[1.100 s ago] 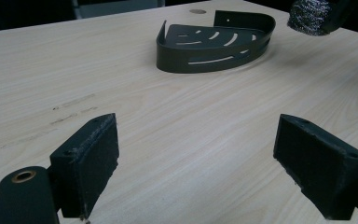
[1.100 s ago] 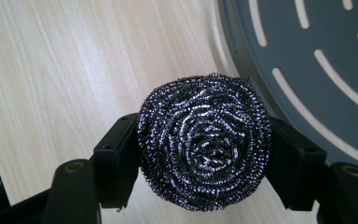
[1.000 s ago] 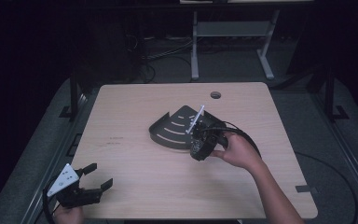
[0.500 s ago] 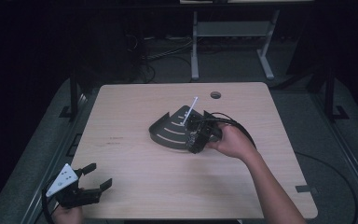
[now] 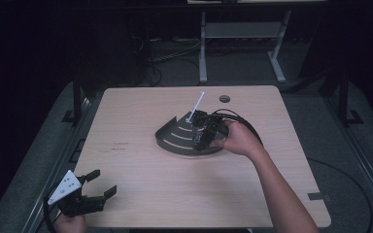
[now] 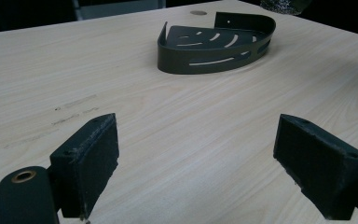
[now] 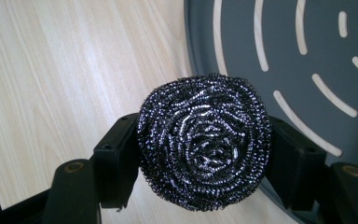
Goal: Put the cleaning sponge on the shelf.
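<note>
Steel-wool scourer [image 7: 204, 140] sat squeezed between the shut jaws of the right gripper [image 5: 205, 132], poised over the dark slotted corner tray [image 5: 175, 141] mid-table as if for setting inside, while the left gripper [image 5: 94, 187] waited wide open, empty, at the near-left edge.

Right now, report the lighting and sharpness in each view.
High view: dark surroundings, evenly lit pale wooden table, slightly soft. Left gripper view: near pads soft, dark slotted metal corner tray sharper. Right gripper view: shiny steel-wool scourer crisp with bright glints.
</note>
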`<state>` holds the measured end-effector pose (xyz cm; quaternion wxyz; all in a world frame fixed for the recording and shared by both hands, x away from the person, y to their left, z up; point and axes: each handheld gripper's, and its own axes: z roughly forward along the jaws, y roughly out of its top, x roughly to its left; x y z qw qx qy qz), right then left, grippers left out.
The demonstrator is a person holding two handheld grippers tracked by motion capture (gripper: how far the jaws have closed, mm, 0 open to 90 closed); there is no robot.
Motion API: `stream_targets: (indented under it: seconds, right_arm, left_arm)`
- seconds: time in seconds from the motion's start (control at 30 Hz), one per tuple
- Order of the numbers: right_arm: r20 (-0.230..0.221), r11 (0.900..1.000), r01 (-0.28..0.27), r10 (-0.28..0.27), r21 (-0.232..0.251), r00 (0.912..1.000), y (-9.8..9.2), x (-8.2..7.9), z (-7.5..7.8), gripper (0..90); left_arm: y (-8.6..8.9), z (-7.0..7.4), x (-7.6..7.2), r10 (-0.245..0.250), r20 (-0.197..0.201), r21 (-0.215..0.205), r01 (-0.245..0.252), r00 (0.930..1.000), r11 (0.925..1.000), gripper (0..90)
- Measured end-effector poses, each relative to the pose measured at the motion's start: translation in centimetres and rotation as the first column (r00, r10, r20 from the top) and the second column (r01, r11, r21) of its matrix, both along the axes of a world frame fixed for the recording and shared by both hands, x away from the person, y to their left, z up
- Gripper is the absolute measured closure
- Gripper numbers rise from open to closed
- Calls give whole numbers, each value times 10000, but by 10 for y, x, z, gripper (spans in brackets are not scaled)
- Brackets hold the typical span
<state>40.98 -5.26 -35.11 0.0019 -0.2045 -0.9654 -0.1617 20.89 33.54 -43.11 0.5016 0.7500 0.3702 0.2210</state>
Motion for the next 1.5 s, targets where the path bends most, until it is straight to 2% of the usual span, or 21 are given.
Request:
stream_targets:
  seconds: [0.23,0.4,0.63,0.97,1.3,1.5]
  right_arm:
    - [-56,9999,12,-11,135,10000,4,6,-1,326]
    - [-110,9998,129,-130,-122,9999,4,13,-8,326]
    - [-82,9998,168,-168,-56,9998,6,17,-13,325]
    - [-203,9977,638,-643,-245,9977,6,31,-28,325]
    - [-320,9939,1091,-1086,149,9936,4,45,-35,325]
    - [-324,9924,1214,-1207,212,9922,5,48,-38,324]
  left_arm:
    - [1,0,0,18,-11,-24,-19,10000,10000,133]
    - [2,0,0,39,-11,-74,-39,10000,10000,133]
    - [0,0,0,7,-40,-37,-7,10000,10000,133]
    - [0,-1,1,-29,-65,-72,28,10000,10000,133]
    - [0,-1,1,-34,-70,-62,34,10000,10000,133]
    - [0,-1,1,-39,-54,-64,39,10000,10000,133]
